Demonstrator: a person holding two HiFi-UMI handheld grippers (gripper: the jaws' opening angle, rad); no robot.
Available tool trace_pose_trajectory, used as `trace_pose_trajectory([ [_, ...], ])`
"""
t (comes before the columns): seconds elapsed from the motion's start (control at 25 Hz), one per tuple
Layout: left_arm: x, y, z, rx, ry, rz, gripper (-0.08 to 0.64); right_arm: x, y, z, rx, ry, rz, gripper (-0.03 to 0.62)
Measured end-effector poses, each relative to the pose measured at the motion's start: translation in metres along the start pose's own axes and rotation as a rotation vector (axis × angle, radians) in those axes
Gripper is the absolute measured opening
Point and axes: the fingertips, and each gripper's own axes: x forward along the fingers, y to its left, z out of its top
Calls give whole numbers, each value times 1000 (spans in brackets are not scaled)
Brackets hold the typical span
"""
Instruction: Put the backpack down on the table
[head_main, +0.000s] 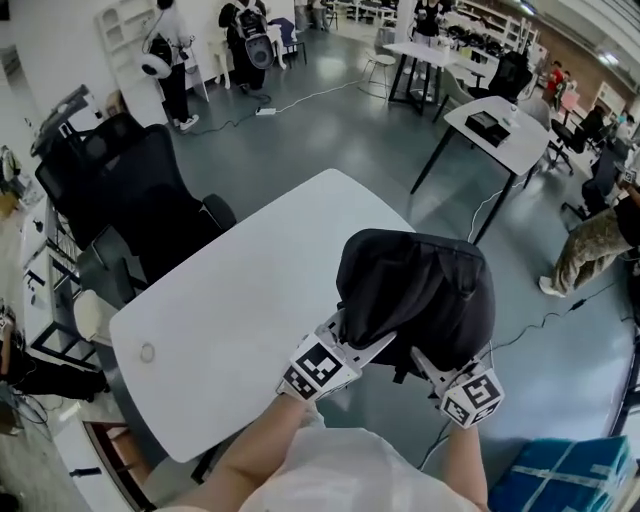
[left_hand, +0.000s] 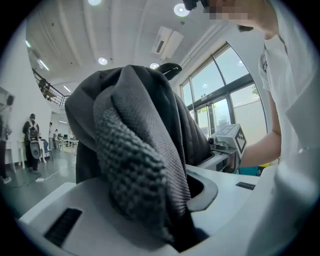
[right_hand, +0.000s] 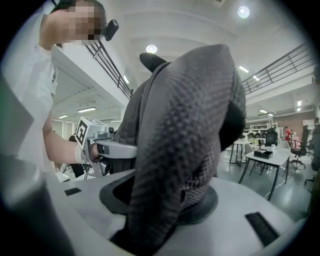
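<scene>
**Now both tongs grip the backpack at the white table's near right edge**

Nearest the camera, the person's two forearms reach out from a white shirt toward the white table (head_main: 230, 310). The left gripper (left_hand: 167, 210) has its jaws clamped on a padded, mesh-textured grey strap of the backpack (head_main: 415, 285), and the strap fills the gap between them. The right gripper (right_hand: 160, 210) is likewise closed on a thick fold of the same grey padded fabric, with its jaws held fairly wide by what they pinch. The two grippers sit side by side off the table's near right edge, each visible in the other's view.

The dark backpack bulges up just ahead of them, overlapping the table's right-hand edge, partly over the tabletop and partly over the grey floor beside it. Whether its underside touches the tabletop cannot be told.

The rest of the tabletop is bare white, with a small round grommet (head_main: 148, 352) near its left end. A blue bundle (head_main: 565, 478) lies on the floor to the right of the table's near end. A black office chair (head_main: 150, 215) stands against the table's left side.

Beyond the table's far right stands a second white table (head_main: 520, 150) carrying a black box (head_main: 487, 126). A seated person in camouflage trousers (head_main: 590, 250) is to the right of it. Well beyond the table's far end, a cable (head_main: 300, 98) trails across the floor, and people (head_main: 172, 60) stand near the white shelving.
</scene>
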Motion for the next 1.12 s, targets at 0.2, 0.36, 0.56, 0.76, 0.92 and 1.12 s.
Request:
trace_pose_trajectory([
  [0.2, -51, 58, -10, -31, -7, 98, 135, 73, 29, 13, -17, 25, 96, 196],
  [0.36, -88, 96, -21, -60, -17, 188, 135, 123, 50, 19, -33, 43, 181, 196],
  [0.56, -145, 134, -34, -89, -23, 291, 135, 181, 90, 27, -55, 59, 287, 196],
  [0.76, -192, 162, -49, -108, -11, 397, 135, 229, 124, 28, -60, 68, 390, 196],
  [0.92, -223, 181, -62, -128, -3, 485, 133, 261, 147, 28, -74, 81, 474, 196],
  [1.12, -249, 205, -63, -144, -28, 575, 133, 296, 163, 36, -116, 61, 569, 196],
])
